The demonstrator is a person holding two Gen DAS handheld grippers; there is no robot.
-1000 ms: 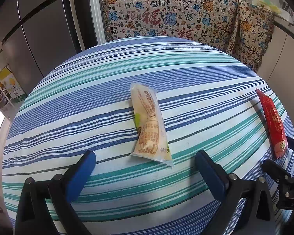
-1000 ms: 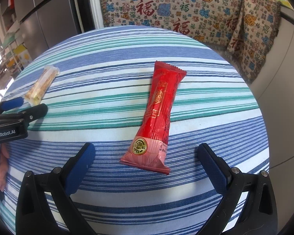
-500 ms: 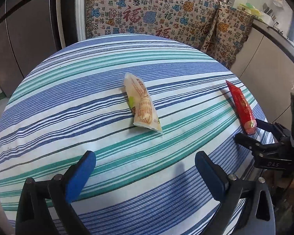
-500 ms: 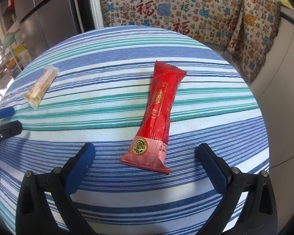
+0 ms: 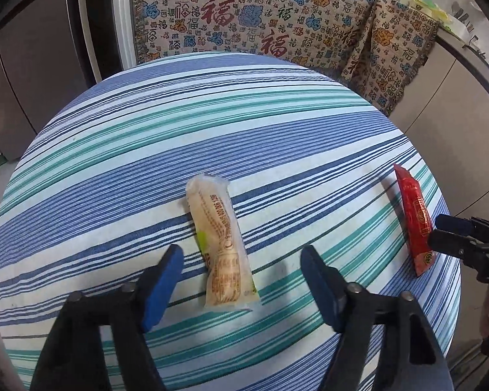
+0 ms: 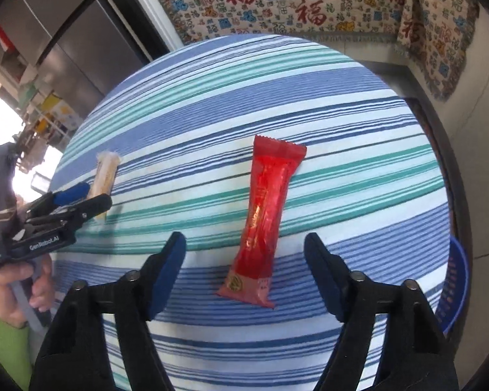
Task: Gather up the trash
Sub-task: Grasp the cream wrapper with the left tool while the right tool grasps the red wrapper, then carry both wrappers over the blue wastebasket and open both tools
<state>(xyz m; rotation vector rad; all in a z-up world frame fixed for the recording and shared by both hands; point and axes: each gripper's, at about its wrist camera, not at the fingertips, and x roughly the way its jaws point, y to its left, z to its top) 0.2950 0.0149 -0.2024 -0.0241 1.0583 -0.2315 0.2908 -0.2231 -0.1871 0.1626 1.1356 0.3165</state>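
Two open tools poised over wrappers on a round bench with a blue, teal and white striped cloth (image 5: pixel 277 123).

The left tool (image 5: pixel 241 257), fingers apart, straddles the near end of the pale yellow plastic snack wrapper (image 5: pixel 221 244) lying flat mid-bench. The right tool (image 6: pixel 244 244), likewise spread, brackets the glossy red foil wrapper (image 6: pixel 264 218) lying near the right edge.

Both grippers are showing black, angular plastic arms tipped with blue pads. On the right gripper (image 6: pixel 244 251), silver screws are sitting at the finger joints. The left gripper (image 6: pixel 81 200) is wearing white "GenRobot.AI" lettering, and below that lettering a bare hand (image 6: pixel 19 290) and green sleeve (image 6: pixel 8 352) are showing.
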